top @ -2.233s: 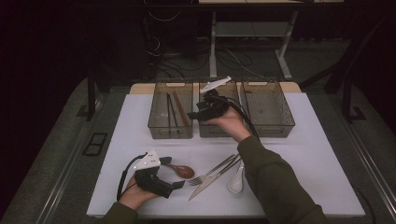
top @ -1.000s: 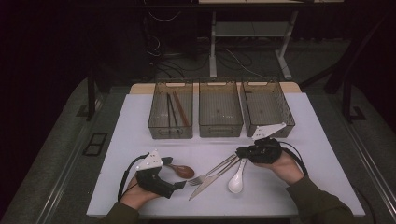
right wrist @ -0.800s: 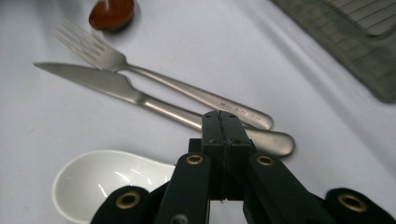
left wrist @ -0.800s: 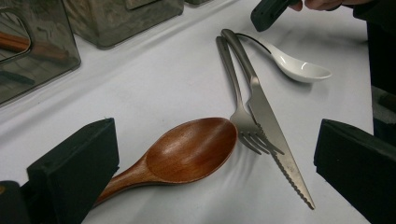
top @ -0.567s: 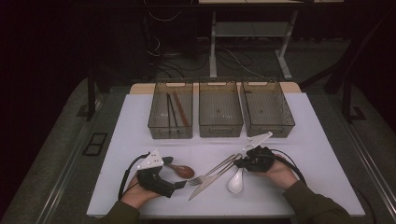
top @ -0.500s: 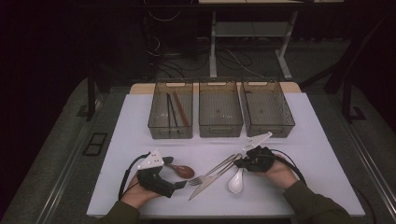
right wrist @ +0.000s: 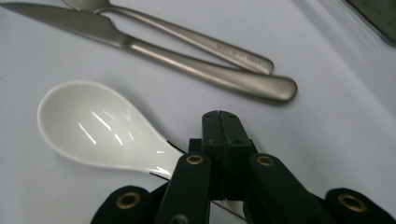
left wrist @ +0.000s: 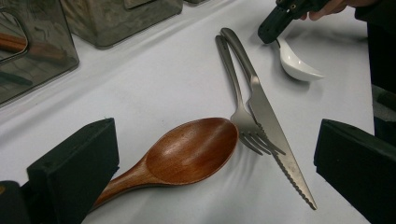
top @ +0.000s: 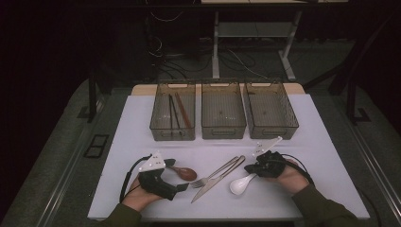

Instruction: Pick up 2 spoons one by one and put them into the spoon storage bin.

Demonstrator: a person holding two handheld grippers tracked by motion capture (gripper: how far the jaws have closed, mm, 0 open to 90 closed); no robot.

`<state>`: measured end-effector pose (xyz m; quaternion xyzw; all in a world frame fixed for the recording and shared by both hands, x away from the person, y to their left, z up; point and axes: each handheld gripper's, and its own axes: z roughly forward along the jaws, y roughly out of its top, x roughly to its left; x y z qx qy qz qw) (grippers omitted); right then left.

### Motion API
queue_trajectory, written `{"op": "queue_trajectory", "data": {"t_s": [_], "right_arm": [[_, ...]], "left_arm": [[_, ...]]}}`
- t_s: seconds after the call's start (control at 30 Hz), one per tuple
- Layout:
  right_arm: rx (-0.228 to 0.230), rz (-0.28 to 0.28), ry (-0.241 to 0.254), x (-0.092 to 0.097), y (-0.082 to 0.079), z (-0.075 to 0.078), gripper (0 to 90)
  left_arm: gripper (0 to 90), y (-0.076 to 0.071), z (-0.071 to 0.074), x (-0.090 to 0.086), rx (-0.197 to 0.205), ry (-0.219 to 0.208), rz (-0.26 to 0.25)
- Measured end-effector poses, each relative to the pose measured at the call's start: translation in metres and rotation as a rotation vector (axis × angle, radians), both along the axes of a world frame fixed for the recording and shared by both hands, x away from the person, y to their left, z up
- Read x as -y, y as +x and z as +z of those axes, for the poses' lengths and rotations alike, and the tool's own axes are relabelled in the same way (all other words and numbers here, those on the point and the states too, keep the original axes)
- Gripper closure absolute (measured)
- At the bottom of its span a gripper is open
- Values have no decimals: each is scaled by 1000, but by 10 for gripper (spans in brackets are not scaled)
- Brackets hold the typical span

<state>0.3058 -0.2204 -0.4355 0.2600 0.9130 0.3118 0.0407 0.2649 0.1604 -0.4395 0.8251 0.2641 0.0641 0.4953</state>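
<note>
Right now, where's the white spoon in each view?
High view: white spoon lower centre-right, at the right tongs.
Left gripper view: white spoon top right.
Right gripper view: white spoon left of centre.
Shared landmark: knife beside it.

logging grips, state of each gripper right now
left gripper: open, wooden spoon between its fingers, not pressed.
right gripper: shut on white spoon handle.

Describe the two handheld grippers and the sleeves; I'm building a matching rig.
Left gripper and right gripper are black, each topped by a pale three-cornered plate and trailing a black cable. The right gripper's fingers are black, its links set with brass-coloured rivets. Both sleeves are dark olive.
</note>
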Motion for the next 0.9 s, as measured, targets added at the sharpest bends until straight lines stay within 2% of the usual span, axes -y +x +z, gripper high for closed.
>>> {"op": "queue_trajectory", "data": {"t_s": [0.23,0.3,0.37,0.43,0.5,0.63,0.77,0.9], "right_arm": [[-23,-12,-19,20,-12,-2,892],[-28,-17,-12,25,-14,-2,892],[-28,-23,-4,27,-14,-2,857],[-23,-30,27,28,-13,0,789],[-22,-32,70,26,-13,2,726],[-56,11,169,18,-15,3,602],[-61,62,174,4,-19,1,553],[-46,106,150,-10,-22,-3,518]], "left_arm": [[0,0,0,0,0,3,0],[0,0,0,0,0,5,0],[0,0,0,1,1,3,1],[0,0,0,1,1,5,1],[0,-1,0,0,1,4,2],[0,-1,0,1,1,5,2],[0,-1,0,1,2,9,0],[0,-1,0,1,4,10,0]]}}
